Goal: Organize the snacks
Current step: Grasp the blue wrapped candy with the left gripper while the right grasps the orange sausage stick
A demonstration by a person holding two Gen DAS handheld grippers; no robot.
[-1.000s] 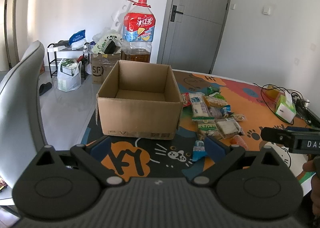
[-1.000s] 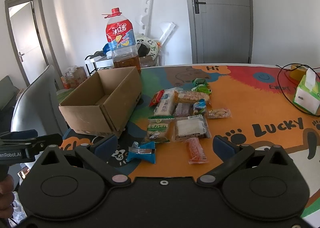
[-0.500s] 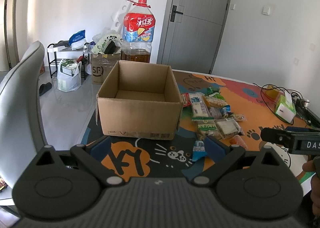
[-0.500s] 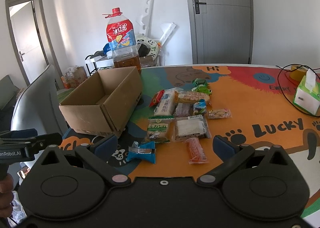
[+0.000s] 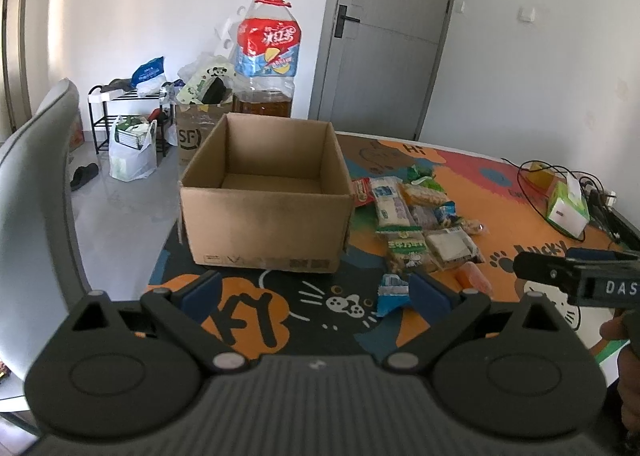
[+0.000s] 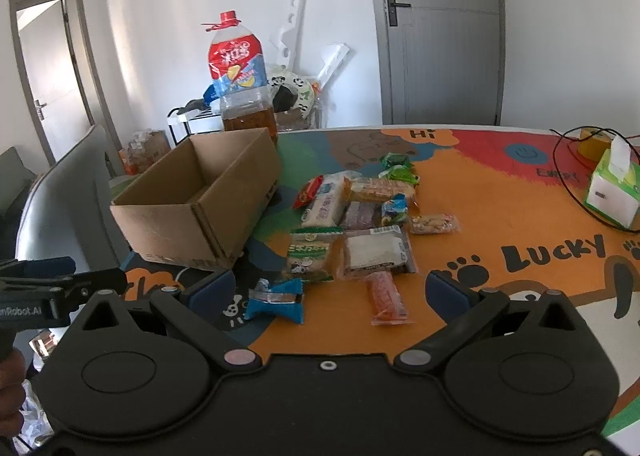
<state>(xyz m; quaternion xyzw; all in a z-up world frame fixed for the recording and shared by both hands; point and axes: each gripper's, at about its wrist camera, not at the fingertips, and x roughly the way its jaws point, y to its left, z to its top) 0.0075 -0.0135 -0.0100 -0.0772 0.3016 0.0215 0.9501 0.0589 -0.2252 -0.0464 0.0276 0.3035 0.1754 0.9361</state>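
An open cardboard box stands empty on the colourful table mat. To its right lies a pile of wrapped snacks, with a blue packet and an orange packet nearest me. My left gripper is open and empty, hovering in front of the box. My right gripper is open and empty, just short of the blue and orange packets.
A large oil bottle stands behind the box. A tissue box and black cables lie at the right. A grey chair stands at the left table edge.
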